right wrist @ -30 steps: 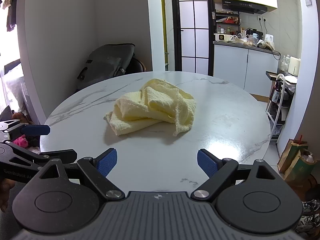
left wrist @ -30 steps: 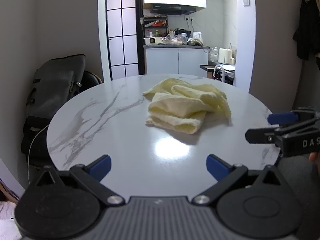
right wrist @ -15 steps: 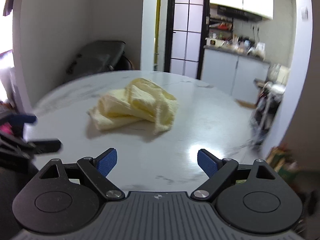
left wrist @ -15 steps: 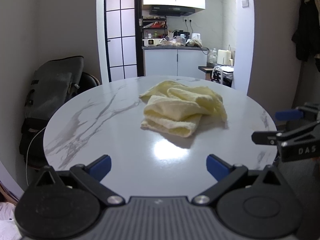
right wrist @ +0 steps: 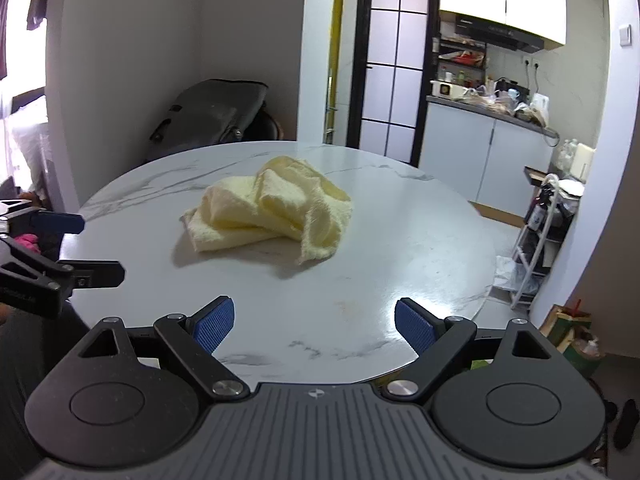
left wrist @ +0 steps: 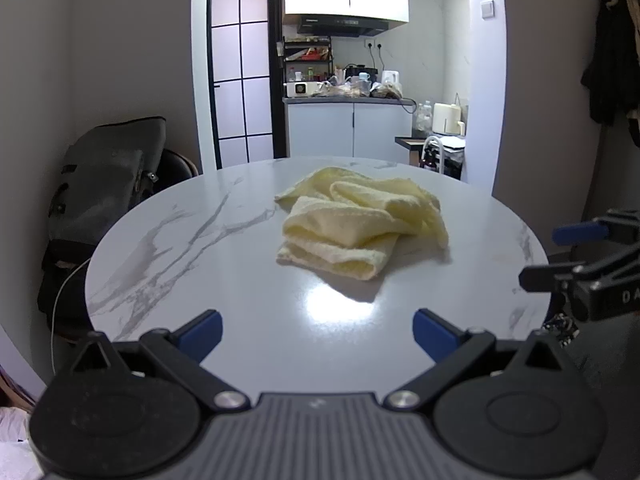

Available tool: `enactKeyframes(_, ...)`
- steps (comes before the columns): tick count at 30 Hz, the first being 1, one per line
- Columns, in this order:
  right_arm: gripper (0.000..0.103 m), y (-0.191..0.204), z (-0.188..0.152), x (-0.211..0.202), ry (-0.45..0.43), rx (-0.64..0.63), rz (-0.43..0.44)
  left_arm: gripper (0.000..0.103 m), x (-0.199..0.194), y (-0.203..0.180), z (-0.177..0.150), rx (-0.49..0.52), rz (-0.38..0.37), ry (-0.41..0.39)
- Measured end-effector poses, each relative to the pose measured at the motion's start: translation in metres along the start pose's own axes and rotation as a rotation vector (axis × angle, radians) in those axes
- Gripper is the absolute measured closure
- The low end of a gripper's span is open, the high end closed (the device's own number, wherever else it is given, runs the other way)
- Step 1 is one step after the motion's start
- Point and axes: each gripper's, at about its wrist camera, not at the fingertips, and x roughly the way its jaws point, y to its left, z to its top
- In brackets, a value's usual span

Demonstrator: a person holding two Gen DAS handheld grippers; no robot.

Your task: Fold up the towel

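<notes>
The round white marble-patterned table (left wrist: 192, 248) lies bare all around the crumpled pale yellow terry towel (left wrist: 360, 224), the only thing on it, so there is open passage over the near edge and along both sides of the cloth. Behind the far left rim a dark grey bag (left wrist: 104, 176) leans on a chair, close to the table. To the right a white wire rack (right wrist: 544, 240) stands off the edge.

The crumpled towel (left wrist: 360, 232) hides its own underside and inner folds, the table's (right wrist: 400, 264) near edge sits behind each gripper body, and the kitchen counter clutter (left wrist: 344, 84) — too small to identify.
</notes>
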Motion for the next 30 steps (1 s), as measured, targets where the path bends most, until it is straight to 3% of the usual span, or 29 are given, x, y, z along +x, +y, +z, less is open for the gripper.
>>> enactKeyframes(18, 0.012, -0.004, 0.018, 0.023, -0.047, -0.004, 0.152, 0.0, 0.001, 0.01, 0.005, -0.041, 0.018, 0.009)
enactKeyframes(22, 0.012, -0.007, 0.027, 0.036, -0.037, -0.015, 0.15, 0.0, 0.004, 0.015, 0.008, -0.054, 0.025, 0.002)
enactKeyframes(30, 0.012, -0.007, 0.05, 0.052, -0.099, -0.05, 0.205, 0.0, 0.011, 0.02, 0.013, -0.041, 0.062, 0.007)
